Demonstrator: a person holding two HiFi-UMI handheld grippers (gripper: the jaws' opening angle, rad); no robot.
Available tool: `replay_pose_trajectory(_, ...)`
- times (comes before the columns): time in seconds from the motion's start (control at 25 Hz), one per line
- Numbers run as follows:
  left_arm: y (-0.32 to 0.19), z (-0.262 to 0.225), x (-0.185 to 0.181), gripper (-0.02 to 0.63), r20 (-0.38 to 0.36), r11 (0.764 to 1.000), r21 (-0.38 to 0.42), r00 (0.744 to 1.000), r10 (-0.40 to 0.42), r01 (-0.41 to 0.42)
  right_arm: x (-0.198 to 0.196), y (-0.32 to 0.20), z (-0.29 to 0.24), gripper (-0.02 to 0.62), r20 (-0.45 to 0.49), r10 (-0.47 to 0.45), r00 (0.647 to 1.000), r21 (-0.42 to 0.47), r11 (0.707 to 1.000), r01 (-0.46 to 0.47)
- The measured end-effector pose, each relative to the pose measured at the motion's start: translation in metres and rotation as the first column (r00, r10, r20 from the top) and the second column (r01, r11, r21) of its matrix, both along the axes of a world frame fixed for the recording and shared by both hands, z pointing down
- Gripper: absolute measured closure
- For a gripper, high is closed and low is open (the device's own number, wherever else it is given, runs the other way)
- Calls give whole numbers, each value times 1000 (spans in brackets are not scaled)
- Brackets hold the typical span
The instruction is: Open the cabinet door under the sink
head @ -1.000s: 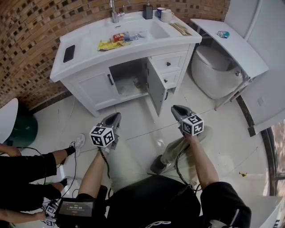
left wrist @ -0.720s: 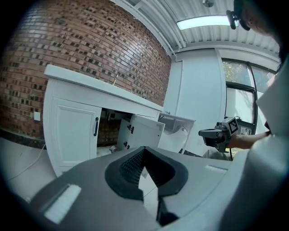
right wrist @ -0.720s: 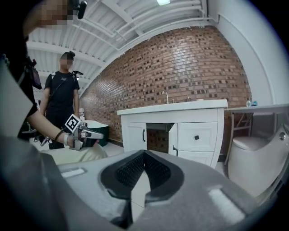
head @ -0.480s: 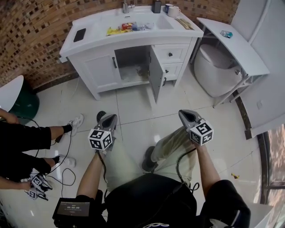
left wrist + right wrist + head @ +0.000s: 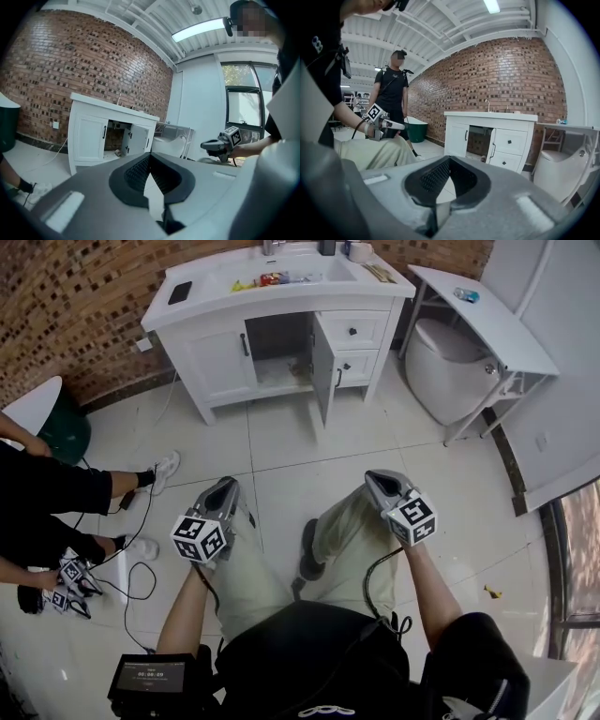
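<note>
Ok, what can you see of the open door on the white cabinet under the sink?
The white cabinet door looks like painted wood. It stands upright and is swung wide open, roughly square to the white vanity cabinet. It hangs from the right side of the opening, beside the white drawers. A dark bar handle shows on its outer face. Nothing touches it.

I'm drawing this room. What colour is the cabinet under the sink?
The cabinet is white, with dark handles; clearest in the head view.

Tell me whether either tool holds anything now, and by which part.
Nothing is held: the left tool and the right tool are shut and empty, away from the cabinet.
</note>
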State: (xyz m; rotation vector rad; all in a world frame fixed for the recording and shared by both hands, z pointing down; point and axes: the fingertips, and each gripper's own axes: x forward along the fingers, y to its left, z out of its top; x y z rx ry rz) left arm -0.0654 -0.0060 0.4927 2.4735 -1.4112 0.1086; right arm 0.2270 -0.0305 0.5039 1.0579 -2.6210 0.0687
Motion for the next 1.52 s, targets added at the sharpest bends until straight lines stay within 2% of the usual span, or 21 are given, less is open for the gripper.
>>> replay_pose_trajectory(0.16,46,-11,-1,591,8,999,27,1000,-18,18,-3,31,4,603,33,-8,999,-13,1000,9)
replay_pose_trajectory(0.4,88,10,-8,591,20,998,14,998,-60,60,-8,62,21,604,135,-28,990,-67,997,37)
replay_pose_trajectory(0.72,117,18,6,591,36,997,26,997,-76,75,-4,86,34,604,152,-46,987,-81,995,59)
replay_pose_trajectory(0.8,116,18,5,591,39,997,24,996,-75,74,-3,86,36,604,128,-39,991,-82,995,50)
replay_pose_trajectory(1.0,112,18,8,591,37,998,16,997,-69,69,-4,87,45,604,-3,-40,999,-91,995,40)
replay_pose_trajectory(1.52,110,17,11,591,37,998,15,997,-69,69,3,87,46,603,-6,-28,1000,-100,995,27)
